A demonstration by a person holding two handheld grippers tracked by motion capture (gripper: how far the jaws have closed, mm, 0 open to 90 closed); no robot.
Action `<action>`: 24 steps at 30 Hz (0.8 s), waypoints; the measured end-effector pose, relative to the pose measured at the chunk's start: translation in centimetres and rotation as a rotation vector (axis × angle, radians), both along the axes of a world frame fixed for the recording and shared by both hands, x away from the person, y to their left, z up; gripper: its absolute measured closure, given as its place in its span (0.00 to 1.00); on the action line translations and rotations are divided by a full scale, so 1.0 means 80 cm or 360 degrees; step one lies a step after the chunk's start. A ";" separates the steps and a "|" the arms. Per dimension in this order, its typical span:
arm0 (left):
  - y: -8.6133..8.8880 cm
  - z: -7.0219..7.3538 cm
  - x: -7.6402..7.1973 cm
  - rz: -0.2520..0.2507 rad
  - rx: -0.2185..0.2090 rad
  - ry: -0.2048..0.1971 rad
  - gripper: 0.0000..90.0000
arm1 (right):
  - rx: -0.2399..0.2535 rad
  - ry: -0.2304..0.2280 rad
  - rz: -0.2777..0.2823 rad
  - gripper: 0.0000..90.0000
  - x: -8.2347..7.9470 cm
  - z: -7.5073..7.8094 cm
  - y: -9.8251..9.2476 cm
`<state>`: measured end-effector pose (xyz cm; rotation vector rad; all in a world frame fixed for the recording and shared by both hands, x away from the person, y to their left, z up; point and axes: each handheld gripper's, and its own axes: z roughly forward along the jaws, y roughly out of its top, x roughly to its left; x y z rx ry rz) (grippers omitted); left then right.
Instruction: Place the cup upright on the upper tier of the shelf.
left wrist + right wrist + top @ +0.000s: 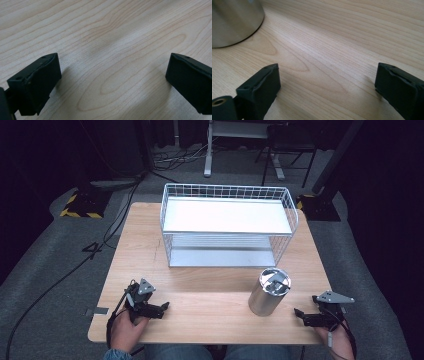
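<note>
A shiny steel canister [269,291] with a lid stands upright on the wooden table [210,285], right of centre near the front. Its lower wall fills the top left corner of the right gripper view [234,20]. My right gripper [299,315] rests low at the front right corner, a short way right of the canister, jaws wide apart over bare wood [327,85]. At the front left my left gripper [164,308] sits held in a hand, pointing right. Its jaws stand open with only table between them [112,77].
A white wire basket shelf [227,225] with two levels stands at the back middle of the table. Beyond the table lie cables [65,275] on grey carpet and furniture legs [207,150]. Bare wood stretches between the two grippers.
</note>
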<state>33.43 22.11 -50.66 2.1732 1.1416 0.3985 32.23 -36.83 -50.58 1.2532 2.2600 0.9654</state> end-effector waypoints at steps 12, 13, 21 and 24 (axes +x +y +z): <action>0.000 0.000 0.000 0.0000 0.0002 -0.0003 0.01 | -0.0005 -0.0007 0.0000 0.09 -0.001 0.000 0.001; 0.000 0.000 0.000 0.0001 0.0000 -0.0006 0.01 | -0.0005 -0.0007 0.0000 0.09 -0.001 0.000 0.001; 0.000 0.000 0.000 0.0000 0.0003 -0.0003 0.01 | 0.0000 -0.0009 -0.0034 0.10 -0.001 0.001 0.003; 0.000 0.000 0.000 0.0004 -0.0001 -0.0003 0.01 | -0.0003 0.0002 -0.0033 0.09 0.000 0.001 0.004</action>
